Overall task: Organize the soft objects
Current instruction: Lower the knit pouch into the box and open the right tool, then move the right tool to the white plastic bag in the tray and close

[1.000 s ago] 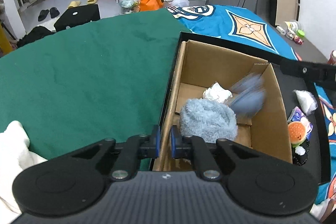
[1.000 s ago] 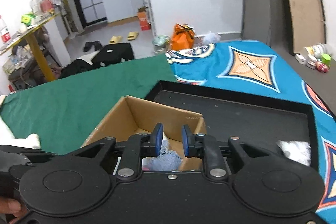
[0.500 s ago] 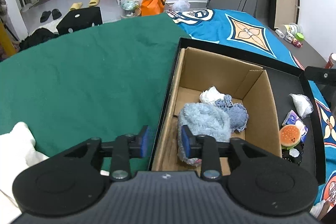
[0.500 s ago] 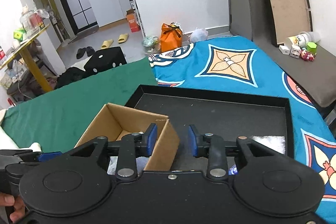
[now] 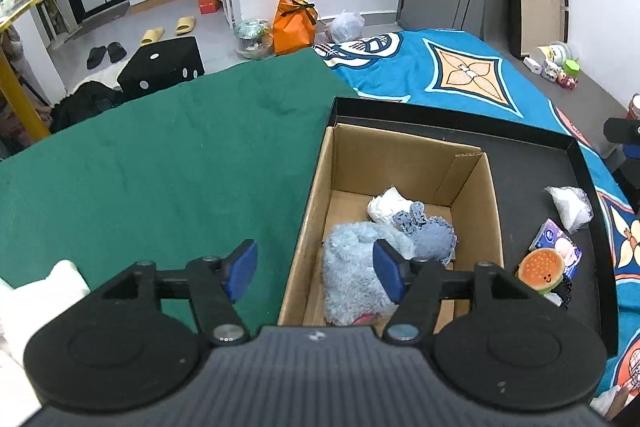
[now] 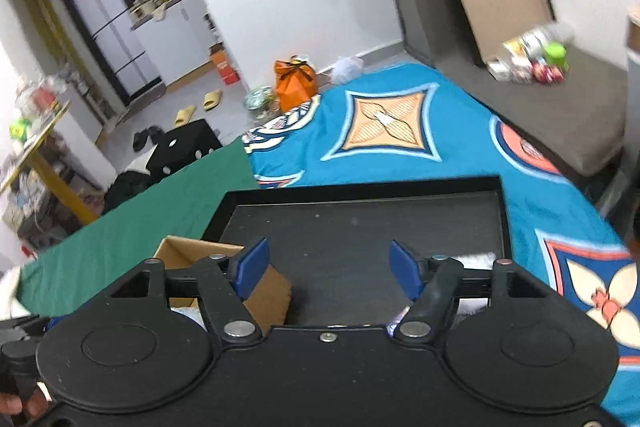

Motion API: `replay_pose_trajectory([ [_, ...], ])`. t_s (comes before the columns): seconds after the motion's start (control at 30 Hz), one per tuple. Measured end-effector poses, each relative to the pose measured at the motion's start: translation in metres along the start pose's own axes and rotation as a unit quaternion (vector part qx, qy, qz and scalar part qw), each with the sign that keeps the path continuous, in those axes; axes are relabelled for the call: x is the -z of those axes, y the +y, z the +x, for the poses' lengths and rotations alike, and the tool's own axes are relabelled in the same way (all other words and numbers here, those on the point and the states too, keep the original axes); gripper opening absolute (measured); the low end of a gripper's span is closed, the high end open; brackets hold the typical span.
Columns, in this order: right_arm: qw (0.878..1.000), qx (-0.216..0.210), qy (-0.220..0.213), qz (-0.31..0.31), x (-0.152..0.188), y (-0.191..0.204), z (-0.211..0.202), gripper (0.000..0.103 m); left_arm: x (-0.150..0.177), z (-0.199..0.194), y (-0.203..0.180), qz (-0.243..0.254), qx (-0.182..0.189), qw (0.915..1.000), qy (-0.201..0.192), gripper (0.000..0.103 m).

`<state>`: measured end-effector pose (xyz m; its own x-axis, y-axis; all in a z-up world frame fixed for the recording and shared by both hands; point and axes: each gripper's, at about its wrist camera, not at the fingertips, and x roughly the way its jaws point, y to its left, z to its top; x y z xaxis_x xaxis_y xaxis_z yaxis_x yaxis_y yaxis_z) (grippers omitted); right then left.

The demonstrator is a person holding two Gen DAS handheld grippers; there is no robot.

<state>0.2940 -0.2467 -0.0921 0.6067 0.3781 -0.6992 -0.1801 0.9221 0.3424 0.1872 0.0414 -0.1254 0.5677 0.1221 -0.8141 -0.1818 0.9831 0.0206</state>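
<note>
while both grippers (image 5: 316,269) (image 6: 334,269) gape empty — cardboard box (image 5: 472,187) holds fluffy blue plush (image 5: 352,267).

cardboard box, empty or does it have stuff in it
Not empty. The cardboard box, open-topped, holds a fluffy blue plush, a blue knitted piece and a white crumpled item.

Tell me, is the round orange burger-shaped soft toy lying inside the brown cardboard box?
No, the burger toy lies on the black tray, outside the cardboard box.

Left gripper (image 5: 314,269) angled downward, right gripper (image 6: 326,269) likewise, jaws just opening, nothing between
</note>
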Motion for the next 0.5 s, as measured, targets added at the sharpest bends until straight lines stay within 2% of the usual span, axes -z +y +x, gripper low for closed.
replay_pose_trajectory([
  [0.23, 0.999, 0.002, 0.019, 0.027, 0.012, -0.03, 0.017, 0.067, -0.001, -0.003, -0.014, 0.021, -0.02, 0.9996, 0.007, 0.07],
  [0.4, 0.999, 0.032, 0.014, -0.019, 0.018, -0.032, 0.023, 0.067, -0.002, 0.001, -0.021, 0.02, -0.035, 0.9991, 0.014, 0.072],
  [0.5, 0.999, 0.035, 0.022, -0.019, 0.022, -0.041, 0.031, 0.067, -0.004, 0.004, -0.026, 0.021, -0.043, 0.9987, 0.018, 0.072],
])
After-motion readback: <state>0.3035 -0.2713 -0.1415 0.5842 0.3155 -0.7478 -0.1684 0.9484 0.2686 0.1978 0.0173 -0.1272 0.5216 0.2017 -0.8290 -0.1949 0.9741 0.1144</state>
